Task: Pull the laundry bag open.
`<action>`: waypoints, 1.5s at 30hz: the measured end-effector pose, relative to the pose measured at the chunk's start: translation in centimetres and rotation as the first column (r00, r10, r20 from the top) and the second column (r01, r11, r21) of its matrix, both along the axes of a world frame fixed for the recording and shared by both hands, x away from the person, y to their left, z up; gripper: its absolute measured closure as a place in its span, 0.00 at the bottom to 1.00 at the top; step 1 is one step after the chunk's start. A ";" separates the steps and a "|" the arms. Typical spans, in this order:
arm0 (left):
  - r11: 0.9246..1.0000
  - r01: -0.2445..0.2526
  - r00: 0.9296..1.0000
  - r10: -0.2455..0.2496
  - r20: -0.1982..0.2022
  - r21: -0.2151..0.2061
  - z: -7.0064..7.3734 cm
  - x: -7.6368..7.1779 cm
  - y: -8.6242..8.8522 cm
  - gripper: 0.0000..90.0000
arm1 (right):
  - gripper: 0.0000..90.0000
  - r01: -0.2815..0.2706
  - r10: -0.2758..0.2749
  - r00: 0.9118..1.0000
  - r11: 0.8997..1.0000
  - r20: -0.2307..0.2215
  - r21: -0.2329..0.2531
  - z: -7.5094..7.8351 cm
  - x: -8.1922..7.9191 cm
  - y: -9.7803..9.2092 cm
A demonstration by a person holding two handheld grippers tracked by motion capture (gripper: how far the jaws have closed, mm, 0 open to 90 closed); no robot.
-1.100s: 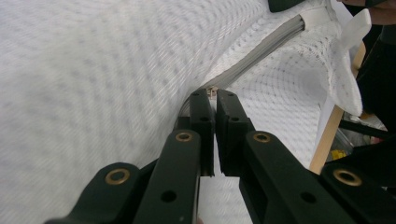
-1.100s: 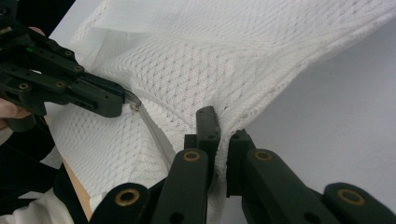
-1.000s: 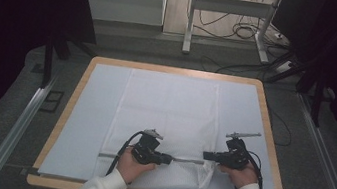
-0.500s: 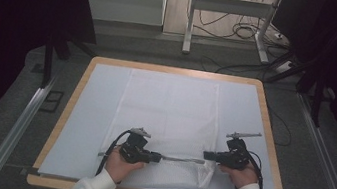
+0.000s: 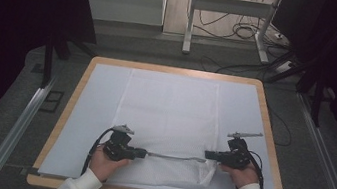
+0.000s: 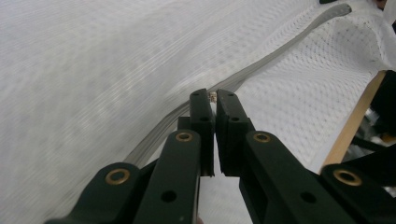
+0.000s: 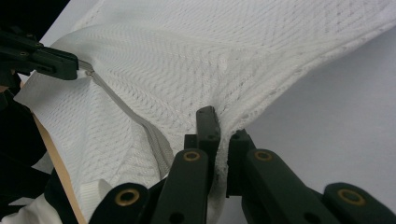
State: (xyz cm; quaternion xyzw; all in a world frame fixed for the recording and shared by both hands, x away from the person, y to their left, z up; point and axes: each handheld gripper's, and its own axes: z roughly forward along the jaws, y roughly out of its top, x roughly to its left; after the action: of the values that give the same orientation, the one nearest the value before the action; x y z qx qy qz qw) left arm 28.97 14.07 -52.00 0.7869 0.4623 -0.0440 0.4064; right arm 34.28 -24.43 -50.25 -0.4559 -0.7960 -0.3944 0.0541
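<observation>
White mesh laundry bag [image 5: 167, 119] lying along the tabletop's [image 5: 78, 91] near edge, zipping in hand: left claw [image 5: 143, 153] clamped on the zip pull [image 6: 213, 96], right claw [image 5: 209, 155] pinching the bag's corner; next, likely a steady pull along the zip [image 5: 175, 157].

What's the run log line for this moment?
left gripper: shut on zipper pull | right gripper: shut on mesh bag corner | zipper: taut between grippers
</observation>
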 end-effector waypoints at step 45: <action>0.987 -0.155 0.988 0.154 -0.017 -0.041 -0.1 -2.3 9.5 0.97 | 0.98 0.009 -0.009 1.000 1.000 0.008 0.004 -0.1 -0.1 -0.2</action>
State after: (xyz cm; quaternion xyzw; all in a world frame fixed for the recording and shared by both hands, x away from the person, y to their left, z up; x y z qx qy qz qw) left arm 26.62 23.59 -52.11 0.7397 0.5237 -0.0274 0.4218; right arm 34.22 -24.64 -50.37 -0.4577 -0.7935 -0.3979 0.0498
